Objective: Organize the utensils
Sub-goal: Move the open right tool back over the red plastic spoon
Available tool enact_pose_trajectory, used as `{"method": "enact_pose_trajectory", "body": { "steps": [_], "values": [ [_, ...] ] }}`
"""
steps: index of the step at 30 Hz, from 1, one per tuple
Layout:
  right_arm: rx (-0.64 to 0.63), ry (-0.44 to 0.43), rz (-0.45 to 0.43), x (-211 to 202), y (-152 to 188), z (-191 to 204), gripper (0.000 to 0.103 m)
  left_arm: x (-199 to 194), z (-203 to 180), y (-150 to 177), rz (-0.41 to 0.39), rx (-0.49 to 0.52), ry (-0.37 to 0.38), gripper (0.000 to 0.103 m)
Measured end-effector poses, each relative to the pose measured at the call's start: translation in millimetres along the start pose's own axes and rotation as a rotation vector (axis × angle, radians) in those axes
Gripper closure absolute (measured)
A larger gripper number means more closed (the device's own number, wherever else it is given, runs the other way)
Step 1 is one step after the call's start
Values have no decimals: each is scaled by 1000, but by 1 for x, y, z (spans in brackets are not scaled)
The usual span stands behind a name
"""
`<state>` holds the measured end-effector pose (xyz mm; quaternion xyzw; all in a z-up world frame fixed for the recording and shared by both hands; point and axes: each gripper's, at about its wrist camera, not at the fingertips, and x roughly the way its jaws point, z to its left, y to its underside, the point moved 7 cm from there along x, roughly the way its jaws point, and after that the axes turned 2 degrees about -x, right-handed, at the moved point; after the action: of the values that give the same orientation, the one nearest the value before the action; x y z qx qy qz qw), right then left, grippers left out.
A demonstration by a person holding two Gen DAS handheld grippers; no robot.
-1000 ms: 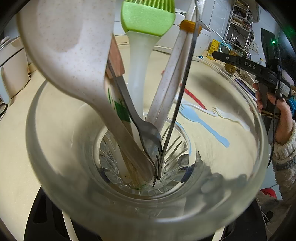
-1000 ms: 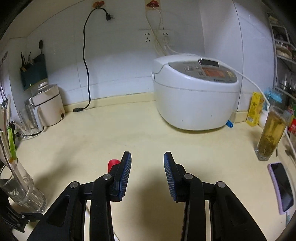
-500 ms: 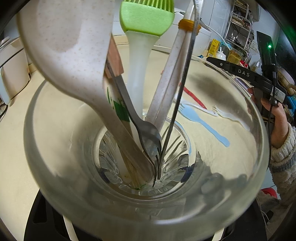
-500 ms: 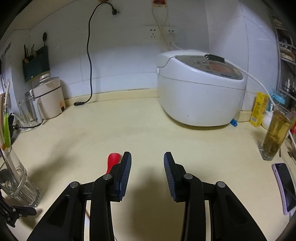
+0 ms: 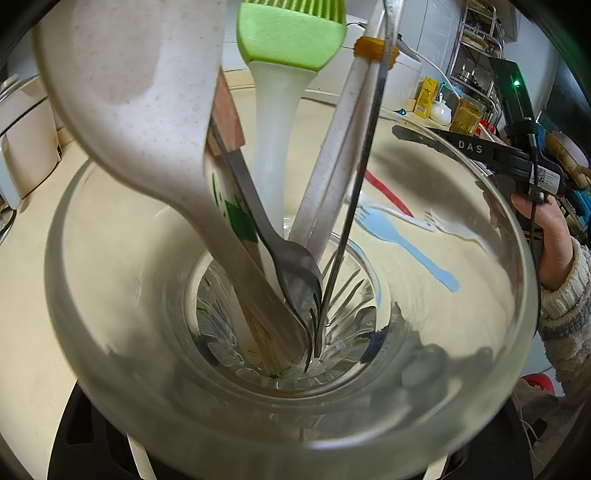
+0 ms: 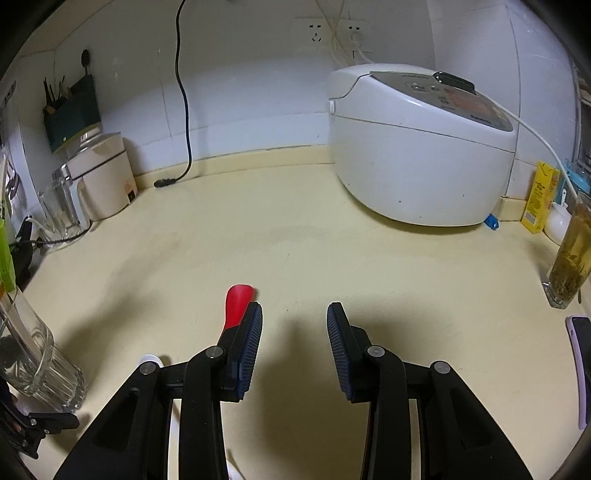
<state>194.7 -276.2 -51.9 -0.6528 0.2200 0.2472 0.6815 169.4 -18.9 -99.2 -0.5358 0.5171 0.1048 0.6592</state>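
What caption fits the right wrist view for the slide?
Open right gripper hovers over the counter beside a red utensil, rice cooker behind.

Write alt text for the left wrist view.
A clear glass cup fills the frame, holding a speckled spoon, green brush and metal fork. Beyond it, a blue fork lies on the counter beneath the right tool.

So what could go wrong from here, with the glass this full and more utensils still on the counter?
1. The glass is crowded with tall pieces like the rice paddle and green brush; another could jam.
2. The open right gripper sits beside the red spoon and may nudge it aside.
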Motion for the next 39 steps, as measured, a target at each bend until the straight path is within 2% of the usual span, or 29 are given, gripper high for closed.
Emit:
{"method": "enact_pose_trajectory", "body": {
  "steps": [15, 18, 21, 27, 30, 34, 39],
  "values": [
    [-78, 44, 79, 17, 5, 12, 66, -1, 0, 1, -1, -6, 9, 18],
    [-94, 18, 116, 24, 7, 17, 66, -2, 2, 2, -2, -10, 14, 18],
    [-71, -15, 110, 24, 7, 16, 66, -2, 2, 2, -1, -6, 8, 18],
    [166, -193, 192, 37, 9, 7, 55, -3, 0, 2, 1, -1, 4, 18],
    [202, -208, 209, 41, 7, 5, 54, -3, 0, 2, 1, -2, 5, 18],
    [160, -211, 230, 48, 2, 13, 51, -3, 0, 2, 2, -1, 4, 18],
    [109, -156, 247, 65, -5, 21, 51, -1, -6, 2, 5, 6, -5, 17]
  ]
}}
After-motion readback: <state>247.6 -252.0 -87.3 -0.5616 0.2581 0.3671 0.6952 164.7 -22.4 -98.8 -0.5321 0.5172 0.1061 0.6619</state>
